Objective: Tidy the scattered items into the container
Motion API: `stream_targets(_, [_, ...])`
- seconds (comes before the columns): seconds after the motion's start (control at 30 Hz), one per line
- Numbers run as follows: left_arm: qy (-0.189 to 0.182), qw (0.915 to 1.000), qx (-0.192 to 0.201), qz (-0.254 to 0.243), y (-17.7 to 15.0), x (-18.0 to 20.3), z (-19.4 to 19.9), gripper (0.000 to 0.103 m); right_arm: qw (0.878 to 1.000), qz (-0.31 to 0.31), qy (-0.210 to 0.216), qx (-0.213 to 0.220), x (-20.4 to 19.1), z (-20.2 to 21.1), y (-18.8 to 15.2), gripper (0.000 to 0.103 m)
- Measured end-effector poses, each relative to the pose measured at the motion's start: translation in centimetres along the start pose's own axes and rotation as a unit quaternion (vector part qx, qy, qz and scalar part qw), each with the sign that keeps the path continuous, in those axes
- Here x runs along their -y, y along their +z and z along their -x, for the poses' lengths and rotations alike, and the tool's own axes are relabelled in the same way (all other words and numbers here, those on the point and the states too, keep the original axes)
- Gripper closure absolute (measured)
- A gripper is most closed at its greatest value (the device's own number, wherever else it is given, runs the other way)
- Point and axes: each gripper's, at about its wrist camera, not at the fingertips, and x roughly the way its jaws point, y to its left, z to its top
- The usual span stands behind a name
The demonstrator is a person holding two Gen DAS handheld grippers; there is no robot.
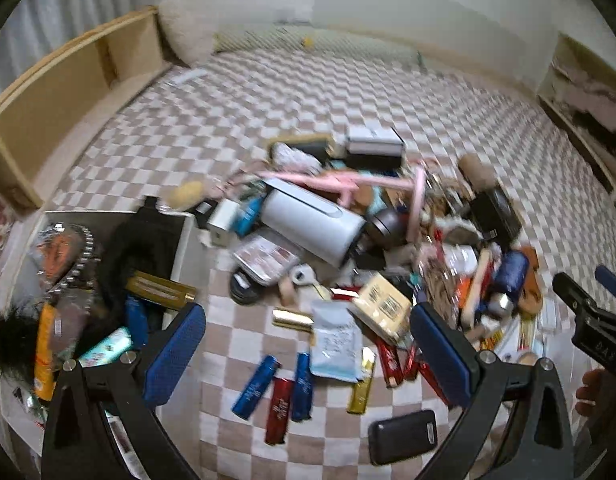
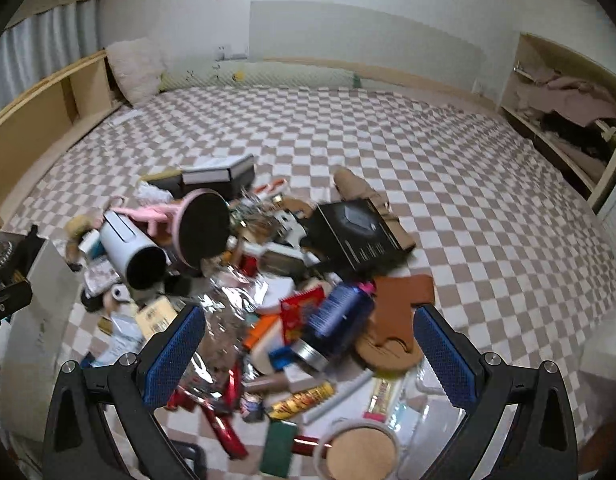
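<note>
A heap of scattered items lies on a checkered bedspread point(image 1: 268, 92): a white cylinder point(image 1: 312, 224), a pink stand point(image 1: 416, 196), black boxes, and small blue, red and gold packets point(image 1: 280, 384). A white box container point(image 1: 188, 248) at the left holds several things, among them a gold box point(image 1: 160, 290); it also shows in the right wrist view point(image 2: 48, 280). My left gripper point(image 1: 308, 356) is open and empty above the packets. My right gripper point(image 2: 308, 356) is open and empty above a blue can point(image 2: 336, 316) and a brown cutout point(image 2: 400, 320).
A wooden bed frame with shelf point(image 1: 48, 108) runs along the left, with a pillow point(image 1: 188, 36) at the far corner. An open shelf with clothes point(image 2: 564, 108) stands at the right. A black phone point(image 1: 404, 436) lies near the front. The far bedspread point(image 2: 348, 120) is bare.
</note>
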Motion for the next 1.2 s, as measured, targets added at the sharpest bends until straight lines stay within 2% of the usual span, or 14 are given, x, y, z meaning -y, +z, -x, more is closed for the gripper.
stream_targets(0.2, [-0.011,0.9986,-0.041,-0.032,-0.6,2.1,-2.0,0.000,0.999,0.007,0.006,-0.048,1.0,-2.1,-1.7,0.000])
stream_targets(0.37, [-0.028,0.9958,-0.079,-0.039,-1.2,2.7,-3.7,0.000,0.994,0.000,0.021,-0.110,1.2,-4.1,-3.2,0.000])
stream_targets(0.53, [-0.010,0.9927,-0.105,-0.058,-1.9,2.6,-5.6,0.000,0.988,0.006,0.035,-0.148,0.7,-5.4,-4.4,0.000])
stream_targets(0.67, [0.000,0.9896,-0.129,-0.062,-2.4,2.1,-7.0,0.000,0.985,0.020,0.048,-0.166,-0.2,-6.0,-5.4,0.000])
stream_targets(0.83, [0.009,0.9834,-0.166,-0.074,-3.5,2.1,-9.0,0.000,0.983,0.059,0.054,-0.165,-1.6,-6.1,-6.6,0.000])
stream_targets(0.93, [0.007,0.9791,-0.184,-0.086,-4.4,2.5,-9.8,0.000,0.981,0.059,0.064,-0.173,-2.0,-6.0,-7.1,0.001])
stream_targets(0.97, [0.006,0.9778,-0.189,-0.090,-4.7,2.6,-9.9,0.000,0.980,0.056,0.070,-0.178,-2.0,-6.0,-7.3,0.004])
stream_targets(1.03, [0.003,0.9752,-0.198,-0.098,-5.2,2.9,-10.2,0.000,0.977,0.051,0.080,-0.188,-2.2,-6.1,-7.6,0.023])
stream_targets(1.1, [0.004,0.9735,-0.203,-0.104,-5.5,3.2,-10.3,0.000,0.975,0.046,0.088,-0.201,-2.3,-6.4,-7.9,0.031])
stream_targets(1.2, [0.006,0.9709,-0.213,-0.109,-6.1,3.3,-10.4,0.000,0.968,0.042,0.106,-0.226,-2.4,-6.9,-8.6,0.053])
